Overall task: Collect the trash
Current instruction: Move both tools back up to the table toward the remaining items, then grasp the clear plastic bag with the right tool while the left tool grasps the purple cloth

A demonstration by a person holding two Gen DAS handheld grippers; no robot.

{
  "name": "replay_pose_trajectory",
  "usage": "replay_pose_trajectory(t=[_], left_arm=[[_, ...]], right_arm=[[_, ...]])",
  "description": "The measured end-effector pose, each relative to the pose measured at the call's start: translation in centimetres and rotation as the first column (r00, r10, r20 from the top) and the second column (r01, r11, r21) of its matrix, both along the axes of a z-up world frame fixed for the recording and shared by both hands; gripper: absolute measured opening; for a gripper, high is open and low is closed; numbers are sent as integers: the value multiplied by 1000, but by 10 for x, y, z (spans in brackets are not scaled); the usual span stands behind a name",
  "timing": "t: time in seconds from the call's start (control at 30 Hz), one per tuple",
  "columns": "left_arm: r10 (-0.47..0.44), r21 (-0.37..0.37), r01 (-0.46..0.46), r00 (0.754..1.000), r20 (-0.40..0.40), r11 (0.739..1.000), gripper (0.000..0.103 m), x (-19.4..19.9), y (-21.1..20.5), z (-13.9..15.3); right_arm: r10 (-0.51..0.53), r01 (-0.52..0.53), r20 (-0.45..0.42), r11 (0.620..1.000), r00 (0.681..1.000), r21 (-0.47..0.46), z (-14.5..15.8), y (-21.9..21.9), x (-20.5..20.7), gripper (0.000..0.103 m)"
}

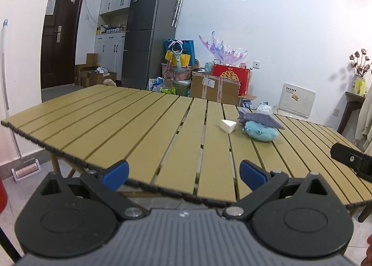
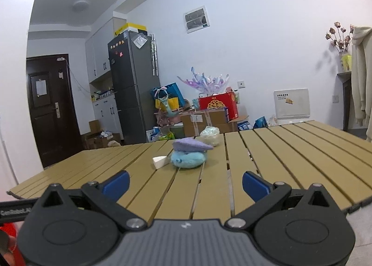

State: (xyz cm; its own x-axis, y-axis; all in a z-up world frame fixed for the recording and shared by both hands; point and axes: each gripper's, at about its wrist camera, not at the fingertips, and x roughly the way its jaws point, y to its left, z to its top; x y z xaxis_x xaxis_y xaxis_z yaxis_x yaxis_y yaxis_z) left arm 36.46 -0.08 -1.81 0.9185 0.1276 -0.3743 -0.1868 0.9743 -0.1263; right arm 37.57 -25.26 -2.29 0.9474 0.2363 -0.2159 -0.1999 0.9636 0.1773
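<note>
A small pile lies on the slatted wooden table [image 1: 116, 126]: a blue fuzzy ball [image 1: 261, 132] with a purple cloth piece [image 1: 261, 118] on top, a white wedge-shaped piece [image 1: 229, 125] beside it, and a crumpled clear plastic bag [image 1: 264, 108] behind. The same pile shows in the right wrist view: blue ball [image 2: 188, 159], purple piece [image 2: 191, 144], white wedge [image 2: 160, 161], bag [image 2: 210, 135]. My left gripper [image 1: 184, 173] is open and empty at the table's near edge. My right gripper [image 2: 186, 183] is open and empty over the near edge [image 2: 302, 173], short of the pile.
Part of the right gripper [image 1: 353, 158] shows at the right of the left wrist view. Behind the table stand a grey fridge [image 1: 151, 40], cardboard boxes [image 1: 216, 87], a red gift box [image 1: 230, 77] and bags. A dark door [image 1: 60, 33] is far left.
</note>
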Motion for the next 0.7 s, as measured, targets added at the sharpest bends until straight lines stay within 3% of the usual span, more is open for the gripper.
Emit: replay_pose_trajectory(t=[0.17, 0.37, 0.7], left_arm=[[-20, 49, 20, 1000, 6, 999, 103, 27, 0, 14], [-45, 67, 45, 999, 0, 997, 103, 84, 2, 33], [-72, 97, 76, 996, -44, 992, 103, 220, -15, 50]], right_arm=[[9, -9, -1, 1000, 1000, 3, 16, 0, 32, 103], [-5, 5, -1, 998, 1000, -56, 35, 4, 93, 103], [-15, 7, -55, 989, 998, -150, 65, 13, 230, 103]])
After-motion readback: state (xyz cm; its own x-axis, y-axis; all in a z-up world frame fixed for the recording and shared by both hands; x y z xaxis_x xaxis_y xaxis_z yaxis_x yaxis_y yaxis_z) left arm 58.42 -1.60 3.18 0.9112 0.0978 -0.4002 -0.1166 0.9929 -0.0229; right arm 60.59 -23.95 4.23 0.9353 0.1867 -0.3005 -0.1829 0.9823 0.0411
